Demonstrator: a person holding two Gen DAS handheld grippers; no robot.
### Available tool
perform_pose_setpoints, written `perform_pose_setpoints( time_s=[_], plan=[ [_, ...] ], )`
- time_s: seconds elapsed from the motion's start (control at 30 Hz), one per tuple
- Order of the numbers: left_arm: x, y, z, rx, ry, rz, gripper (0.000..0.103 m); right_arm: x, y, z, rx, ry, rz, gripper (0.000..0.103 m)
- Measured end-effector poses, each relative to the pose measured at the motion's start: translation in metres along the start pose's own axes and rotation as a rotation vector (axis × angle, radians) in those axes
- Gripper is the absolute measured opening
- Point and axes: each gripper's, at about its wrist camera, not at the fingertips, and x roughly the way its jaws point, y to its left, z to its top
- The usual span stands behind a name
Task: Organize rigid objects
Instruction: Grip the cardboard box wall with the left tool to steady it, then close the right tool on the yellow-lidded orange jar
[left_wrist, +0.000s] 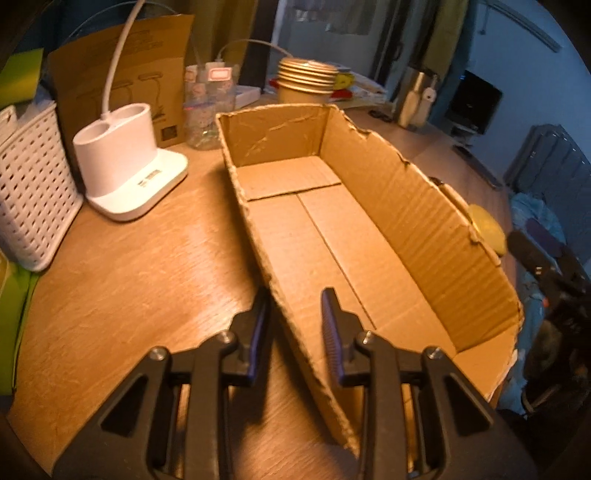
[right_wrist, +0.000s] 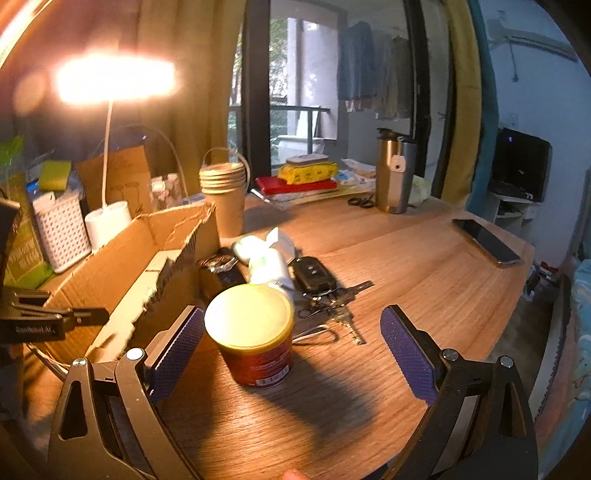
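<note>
Keys, car fob behind can — cardboard box beside.

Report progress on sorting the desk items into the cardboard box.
Done: nothing packed; the cardboard box is empty inside. In hand: the left gripper is clamped on the box's near wall, steadying it, while the right gripper stands open around the yellow-lidded can, not yet pinching it. Left: the can, the car key, the keys and the watch beside the box.

A box sits on a desk, lamp base and basket to its left, can and keys to its right.
</note>
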Motion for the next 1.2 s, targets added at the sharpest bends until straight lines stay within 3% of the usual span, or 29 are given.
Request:
perform_pose_setpoints(
  time_s=[0.47, 1.0, 1.03, 1.1, 1.2],
  plan=[
    [-0.001, 0.013, -0.006, -0.12, -0.032, 0.003, 0.029, 0.02, 0.004, 0.0, -0.029, 0.016, 0.022, 0.098],
    [-0.002, 0.005, -0.006, -0.096, -0.033, 0.018, 0.029, 0.035, 0.006, 0.001, -0.043, 0.036, 0.057, 0.097],
    [-0.001, 0.005, -0.006, -0.096, -0.031, 0.019, 0.029, 0.035, 0.007, 0.001, -0.044, 0.037, 0.057, 0.096],
    [0.0, 0.005, -0.006, -0.096, -0.03, 0.019, 0.029, 0.036, 0.008, 0.001, -0.053, 0.039, 0.055, 0.084],
    [0.0, 0.004, -0.006, -0.095, -0.03, 0.019, 0.029, 0.038, 0.011, 0.0, -0.064, 0.049, 0.052, 0.081]
  ],
)
